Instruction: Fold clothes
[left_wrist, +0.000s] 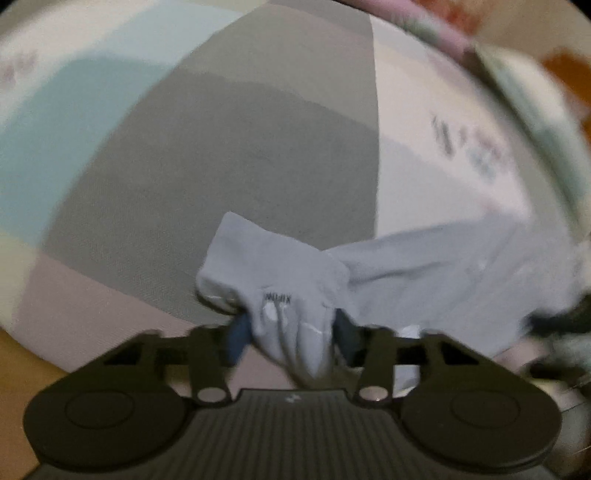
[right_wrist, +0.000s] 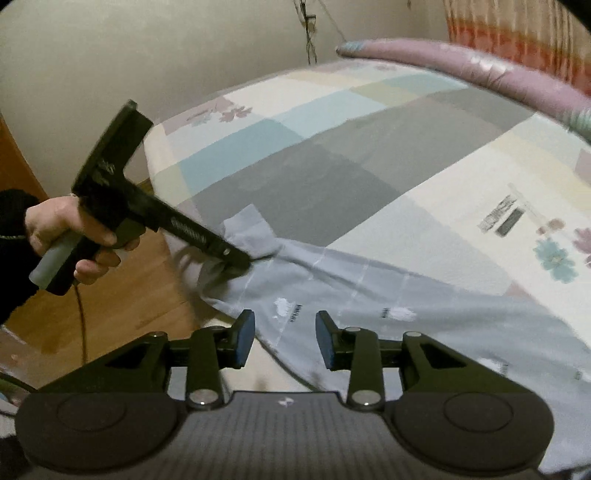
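Left wrist view has the left hand-held gripper (left_wrist: 291, 328) clamped tight on a bunched corner of the pale grey-blue garment (left_wrist: 436, 280), with the rest trailing off to the right across the bed (left_wrist: 221, 155). From the right wrist view you can see the same grab from outside: a hand (right_wrist: 79, 236) squeezing the handle, the fingers pinching the cloth right at the bed's near-left edge, part of it drooping over the side.

The right hand-held gripper (right_wrist: 284, 338) is wide open with nothing in it, hovering just above the garment's near edge.

My guess is this is the grab-and-spread or carry-over part of a fold. The right one probably needs to close on an edge or corner further along so the cloth can be pulled taut between the two, but I can't tell which fold it's up to.

Around it: patchwork sheet, a pink rolled quilt (right_wrist: 480, 70) along the far side, wooden floor (right_wrist: 122, 295) off to the left. The bed looks clear for folding; the overhang is the only snag.
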